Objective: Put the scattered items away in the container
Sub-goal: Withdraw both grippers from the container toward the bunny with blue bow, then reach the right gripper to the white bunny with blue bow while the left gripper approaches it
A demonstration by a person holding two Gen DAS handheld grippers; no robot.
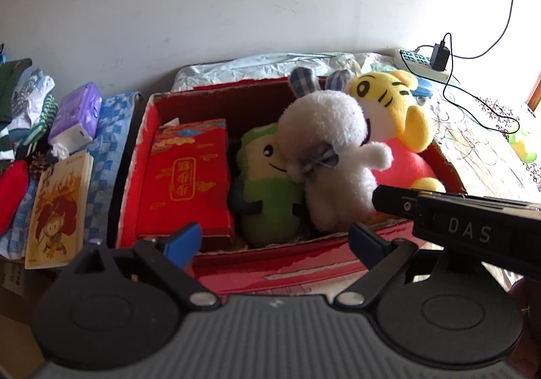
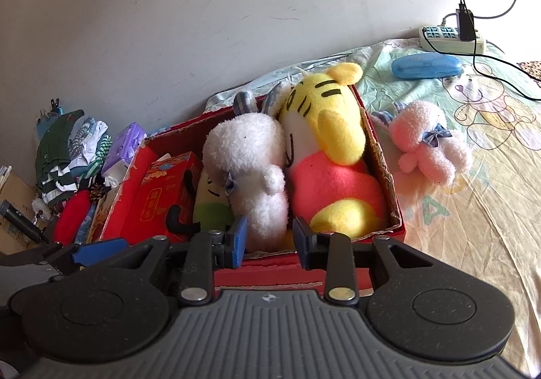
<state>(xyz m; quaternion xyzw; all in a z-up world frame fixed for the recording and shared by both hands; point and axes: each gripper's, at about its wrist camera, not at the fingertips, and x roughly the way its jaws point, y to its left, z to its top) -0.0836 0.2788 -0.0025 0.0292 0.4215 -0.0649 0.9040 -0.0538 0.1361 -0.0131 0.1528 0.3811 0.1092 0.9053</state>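
Red cardboard box [image 2: 383,156] sits on the bed sheet [image 2: 473,210], already holding a red tissue box [image 1: 189,176] at its left, a green plush [image 1: 267,186], a white plush rabbit [image 2: 250,169] and a yellow tiger plush [image 2: 324,149] at its right. Remaining item: pink plush rabbit [image 2: 429,145], lying on the sheet just right of the box wall, apart from it. Long axis runs roughly left to right in the right wrist view, checked ears toward the box, feet away from it; blue bow faces up. Judged light, soft, compressible, not fragile, fuzzy pile unlikely to slip; best taken across the round body below the bow, not by an ear or limb, which would let it swing. Left gripper [image 1: 274,240]: jaws wide apart, nothing between them, poised over the near edge of the box. Right gripper [image 2: 270,240]: jaws partly apart, the white rabbit's lower body seen in the gap; cannot tell whether the pads press on it. A blue case [image 2: 426,65] lies further back on the sheet
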